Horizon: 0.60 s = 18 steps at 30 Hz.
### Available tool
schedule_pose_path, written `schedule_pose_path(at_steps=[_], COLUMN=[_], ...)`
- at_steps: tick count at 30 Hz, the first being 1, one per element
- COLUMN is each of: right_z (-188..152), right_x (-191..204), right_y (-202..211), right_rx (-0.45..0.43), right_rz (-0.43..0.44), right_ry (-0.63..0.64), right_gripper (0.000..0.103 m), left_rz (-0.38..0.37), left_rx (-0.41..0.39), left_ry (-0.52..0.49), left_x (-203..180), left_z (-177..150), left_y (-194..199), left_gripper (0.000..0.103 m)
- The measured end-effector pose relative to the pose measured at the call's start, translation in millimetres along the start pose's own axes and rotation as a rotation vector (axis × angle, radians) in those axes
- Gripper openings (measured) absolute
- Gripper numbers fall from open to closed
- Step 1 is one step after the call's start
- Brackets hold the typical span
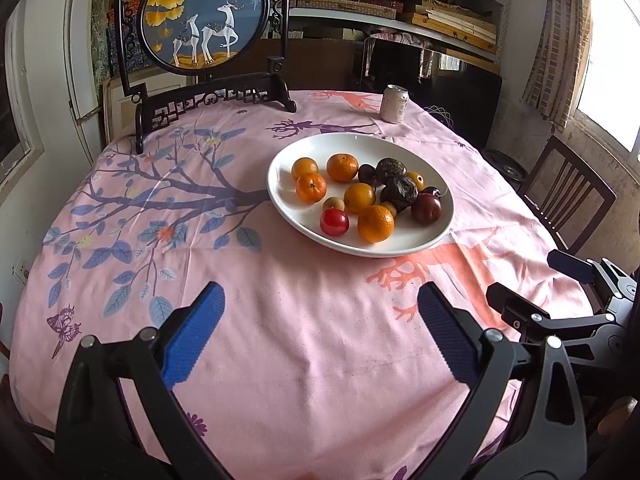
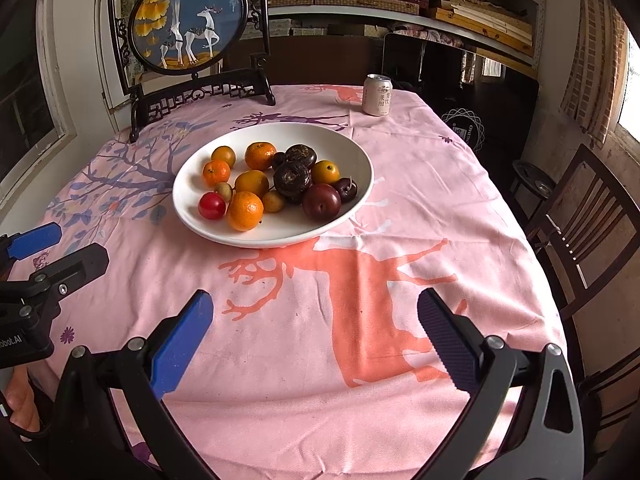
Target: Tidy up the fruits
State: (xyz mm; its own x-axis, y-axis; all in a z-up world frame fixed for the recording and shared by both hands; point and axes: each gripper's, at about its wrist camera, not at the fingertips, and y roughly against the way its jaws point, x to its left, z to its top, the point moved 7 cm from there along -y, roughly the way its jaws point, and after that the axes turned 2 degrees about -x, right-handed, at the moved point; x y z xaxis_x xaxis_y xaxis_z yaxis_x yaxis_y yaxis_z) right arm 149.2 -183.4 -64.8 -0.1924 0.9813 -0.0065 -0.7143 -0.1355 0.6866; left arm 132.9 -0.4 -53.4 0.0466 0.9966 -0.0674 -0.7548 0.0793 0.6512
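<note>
Left wrist view: left gripper [image 1: 320, 336] hangs low over the pink cloth on the counter [image 1: 280, 360], jaws wide with nothing between them, aimed at the white plate [image 1: 288, 196] where all the fruit [image 1: 362, 196] sits in one loose mixed heap, oranges toward the left and dark plums and wrinkled fruit toward the right, likely because the dish's raised rim keeps round pieces from rolling off. Right wrist view: right gripper [image 2: 316, 336] likewise stands back with jaws wide and empty, the can [image 2: 377, 95] well behind the plate; no fruit lies on the cloth, so this fits either a gathered-up finish or a heap awaiting sorting by kind.
</note>
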Motion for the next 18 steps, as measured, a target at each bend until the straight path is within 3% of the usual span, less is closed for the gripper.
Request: schedule_pose_path(at_steps=[18], right_z=[-0.2], right_x=[2.4], right_y=[-1.6], right_rx=[0.006], right_rz=[0.008], right_ry=[-0.006], right_gripper=[0.102], left_rz=[0.001], left_rx=[0.013], left_ry=[0.011], left_x=[1.4], left_z=[-1.0], left_y=[-1.8], left_gripper=[0.101])
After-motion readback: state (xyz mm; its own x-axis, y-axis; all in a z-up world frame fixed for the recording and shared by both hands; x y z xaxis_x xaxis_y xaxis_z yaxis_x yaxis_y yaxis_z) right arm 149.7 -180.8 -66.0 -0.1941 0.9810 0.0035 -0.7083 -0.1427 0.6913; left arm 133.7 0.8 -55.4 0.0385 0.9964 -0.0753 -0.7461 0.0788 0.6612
